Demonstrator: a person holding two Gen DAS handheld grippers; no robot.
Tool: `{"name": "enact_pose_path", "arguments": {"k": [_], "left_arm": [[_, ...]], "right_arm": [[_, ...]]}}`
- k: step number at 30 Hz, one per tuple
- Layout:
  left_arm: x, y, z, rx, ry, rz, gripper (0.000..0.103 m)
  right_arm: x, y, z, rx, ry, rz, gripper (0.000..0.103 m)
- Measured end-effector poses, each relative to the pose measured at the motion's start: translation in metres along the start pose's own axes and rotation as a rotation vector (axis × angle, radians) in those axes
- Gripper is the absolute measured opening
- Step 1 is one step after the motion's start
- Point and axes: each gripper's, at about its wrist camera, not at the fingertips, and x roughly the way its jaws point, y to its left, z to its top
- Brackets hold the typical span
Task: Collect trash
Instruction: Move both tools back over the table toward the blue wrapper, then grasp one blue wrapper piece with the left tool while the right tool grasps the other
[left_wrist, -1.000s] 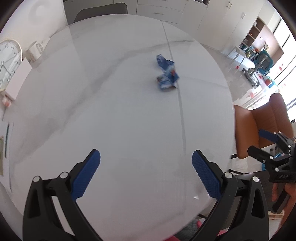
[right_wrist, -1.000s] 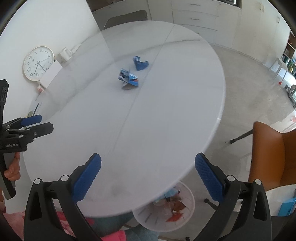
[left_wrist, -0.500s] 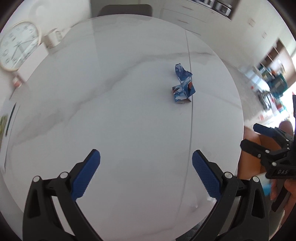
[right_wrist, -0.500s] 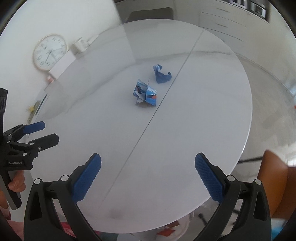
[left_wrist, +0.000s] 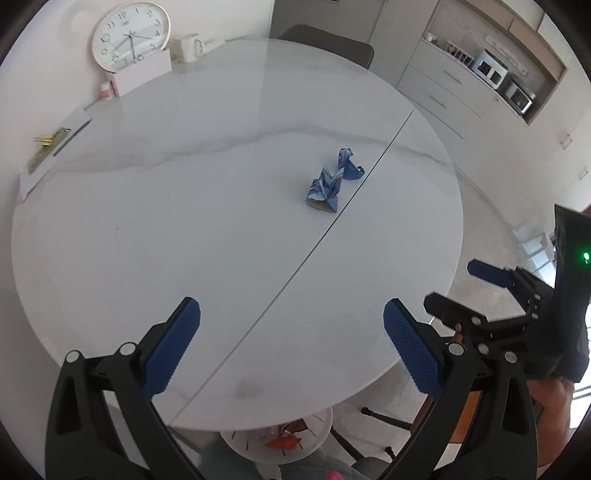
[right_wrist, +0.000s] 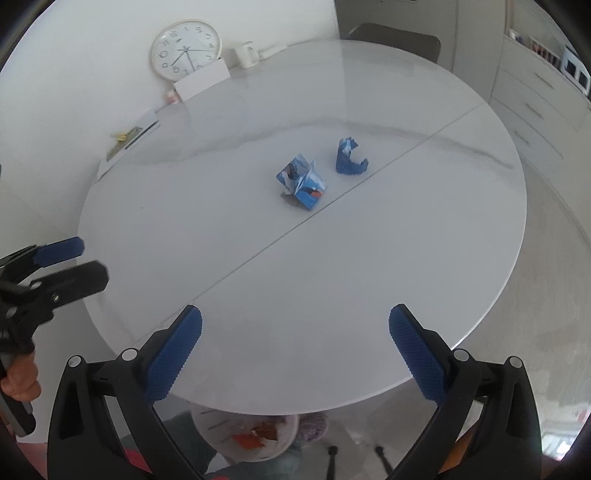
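Two crumpled blue wrappers lie near the middle of the round white table (left_wrist: 147, 221). The nearer, boxy one (left_wrist: 323, 190) (right_wrist: 303, 182) sits beside the table's seam. The smaller one (left_wrist: 347, 164) (right_wrist: 349, 160) lies just behind it. My left gripper (left_wrist: 291, 354) is open and empty above the near table edge. My right gripper (right_wrist: 295, 358) is open and empty over the near edge too. Each gripper shows in the other's view, the right one (left_wrist: 480, 291) and the left one (right_wrist: 62, 262). A white bin (left_wrist: 280, 439) (right_wrist: 251, 432) holding orange scraps stands under the near edge.
A wall clock (left_wrist: 131, 35), a white box (left_wrist: 142, 75), a mug (left_wrist: 190, 48) and papers with a clip (left_wrist: 55, 144) sit at the table's far left. A dark chair (left_wrist: 332, 44) stands behind. Cabinets (left_wrist: 461, 88) line the right wall.
Both grippers have swung and pulled back, so the table's near edge and the bin under it now show. The wrappers have not moved. Both grippers stay open.
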Motion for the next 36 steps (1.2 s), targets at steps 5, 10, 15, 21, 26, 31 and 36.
{"name": "enact_pose_path", "arguments": {"k": [5, 10, 15, 21, 26, 31, 36], "left_arm": [[-0.010, -0.006, -0.010, -0.056, -0.012, 0.015, 0.095], [-0.009, -0.009, -0.014, -0.072, -0.012, 0.010, 0.095], [0.005, -0.018, -0.009, -0.123, -0.016, 0.056, 0.095], [0.047, -0.040, 0.017, -0.270, -0.050, 0.111, 0.095], [0.087, -0.060, 0.037, -0.450, -0.067, 0.144, 0.095], [0.115, -0.075, 0.048, -0.590, -0.042, 0.204, 0.095], [0.132, -0.083, 0.063, -0.675, -0.043, 0.252, 0.095]], "right_arm": [[0.000, -0.012, 0.002, -0.005, -0.010, -0.014, 0.101], [0.003, -0.020, 0.005, -0.006, -0.031, -0.042, 0.101], [0.017, -0.036, 0.023, -0.039, -0.033, 0.000, 0.101], [0.066, -0.074, 0.078, -0.165, -0.012, 0.054, 0.101], [0.127, -0.101, 0.138, -0.334, 0.034, 0.100, 0.090], [0.178, -0.113, 0.176, -0.357, 0.093, 0.166, 0.076], [0.207, -0.105, 0.189, -0.352, 0.127, 0.223, 0.070]]}}
